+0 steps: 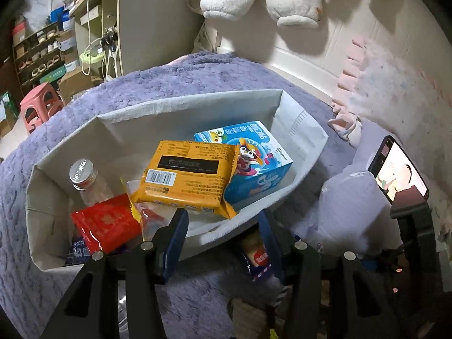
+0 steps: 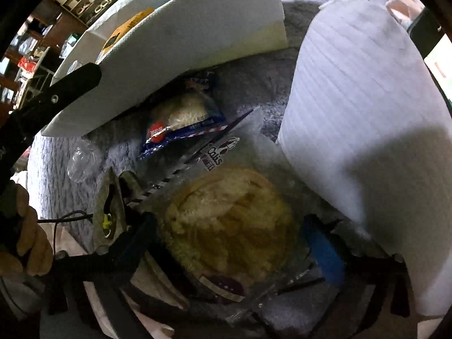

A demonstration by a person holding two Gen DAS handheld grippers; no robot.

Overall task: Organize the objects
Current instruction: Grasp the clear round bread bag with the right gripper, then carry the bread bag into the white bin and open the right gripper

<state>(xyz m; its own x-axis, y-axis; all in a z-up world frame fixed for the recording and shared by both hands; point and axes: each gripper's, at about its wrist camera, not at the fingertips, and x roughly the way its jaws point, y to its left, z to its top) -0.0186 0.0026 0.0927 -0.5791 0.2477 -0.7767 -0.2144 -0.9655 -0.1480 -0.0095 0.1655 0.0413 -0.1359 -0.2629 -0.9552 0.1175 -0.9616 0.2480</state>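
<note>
A white paper box (image 1: 180,110) lies on a purple fluffy blanket (image 1: 197,70). It holds an orange snack pack (image 1: 186,175), a blue carton (image 1: 254,158), a red packet (image 1: 107,223) and a clear bottle with a silver cap (image 1: 83,172). My left gripper (image 1: 223,234) is open and empty over the box's near rim. A blue-wrapped pastry (image 1: 258,254) lies just outside the box; it also shows in the right wrist view (image 2: 180,118). My right gripper (image 2: 234,243) is shut on a clear-wrapped round bread (image 2: 228,226), beside the box (image 2: 180,34).
A white foam roll (image 2: 361,118) stands right of the bread. A phone (image 1: 398,169) leans on a stand at the right. A crumpled clear wrapper (image 2: 82,158) lies on the blanket. A pink stool (image 1: 39,104) and shelves (image 1: 36,45) stand at far left.
</note>
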